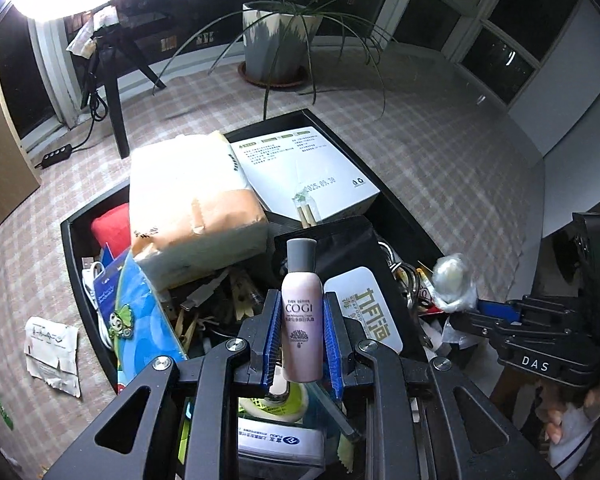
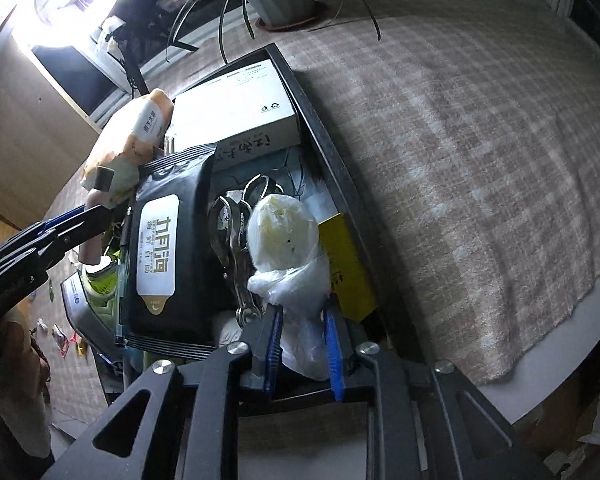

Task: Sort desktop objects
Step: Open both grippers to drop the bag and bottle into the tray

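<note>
Bottle (image 1: pixel 302 322), pink, hard and smooth, sits pinched at its middle in the left hand-held gripper (image 1: pixel 302 334) over the full tray (image 1: pixel 400 204), while the right hand-held gripper (image 2: pixel 303 346) squeezes a soft, light bag (image 2: pixel 288 248) by its loose tail.

A tray (image 1: pixel 400 200) sits on the table (image 1: pixel 440 140), crammed full. The box (image 1: pixel 304 168) fills its far corner, the tissue pack (image 1: pixel 192 208) left of it, the wipes pouch (image 2: pixel 160 248) nearer, scissors (image 2: pixel 236 240) right of that.
</note>
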A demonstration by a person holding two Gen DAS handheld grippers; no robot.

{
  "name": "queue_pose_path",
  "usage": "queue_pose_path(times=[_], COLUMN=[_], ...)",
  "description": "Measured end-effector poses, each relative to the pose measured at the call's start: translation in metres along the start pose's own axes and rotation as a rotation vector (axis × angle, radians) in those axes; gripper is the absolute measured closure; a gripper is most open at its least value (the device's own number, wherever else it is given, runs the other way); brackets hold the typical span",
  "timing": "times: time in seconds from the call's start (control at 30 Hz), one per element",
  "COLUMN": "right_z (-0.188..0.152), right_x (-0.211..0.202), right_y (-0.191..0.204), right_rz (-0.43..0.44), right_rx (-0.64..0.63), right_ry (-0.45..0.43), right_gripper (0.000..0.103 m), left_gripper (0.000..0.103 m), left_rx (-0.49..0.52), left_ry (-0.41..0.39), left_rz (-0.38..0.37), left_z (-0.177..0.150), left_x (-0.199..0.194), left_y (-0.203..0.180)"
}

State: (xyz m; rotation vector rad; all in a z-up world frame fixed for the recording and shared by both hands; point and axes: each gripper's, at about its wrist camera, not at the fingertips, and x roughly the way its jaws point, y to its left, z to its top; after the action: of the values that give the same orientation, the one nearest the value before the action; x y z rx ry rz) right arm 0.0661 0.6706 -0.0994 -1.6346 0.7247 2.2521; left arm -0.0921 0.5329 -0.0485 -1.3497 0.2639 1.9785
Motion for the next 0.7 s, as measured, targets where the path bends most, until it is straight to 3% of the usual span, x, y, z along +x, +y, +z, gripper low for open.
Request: queue_pose_path(times=[0.1,0.17,0.43,0.7], right_z=[0.000,0.000,0.002,0.008], right_x=[0.000,-0.002,-0.011,-0.029], right_y=[-0.002,-0.003,0.004,0.036], right_rz=[-0.012,-0.019,-0.049,-0.014], right_rx=[0.008,0.016,0.003,-0.042], right_ry=[0.000,-0.006,-0.042,-0.094], right_gripper=[0.068,0.064,0.058,0.058], left_gripper=[0.070,0.062,0.062,0.062], left_rx=[0.000,-0.010,-0.040,-0.116], left_ry=[-0.003,-0.010,-0.040,-0.074], left_rz=[0.006,0.009,0.035,0.081], left_z=[-0.001,-0.001,-0.010,-0.043], left_x=[-0.002,-0.005,-0.031,-0.071], left_y=[0.000,0.003,0.024,0.078])
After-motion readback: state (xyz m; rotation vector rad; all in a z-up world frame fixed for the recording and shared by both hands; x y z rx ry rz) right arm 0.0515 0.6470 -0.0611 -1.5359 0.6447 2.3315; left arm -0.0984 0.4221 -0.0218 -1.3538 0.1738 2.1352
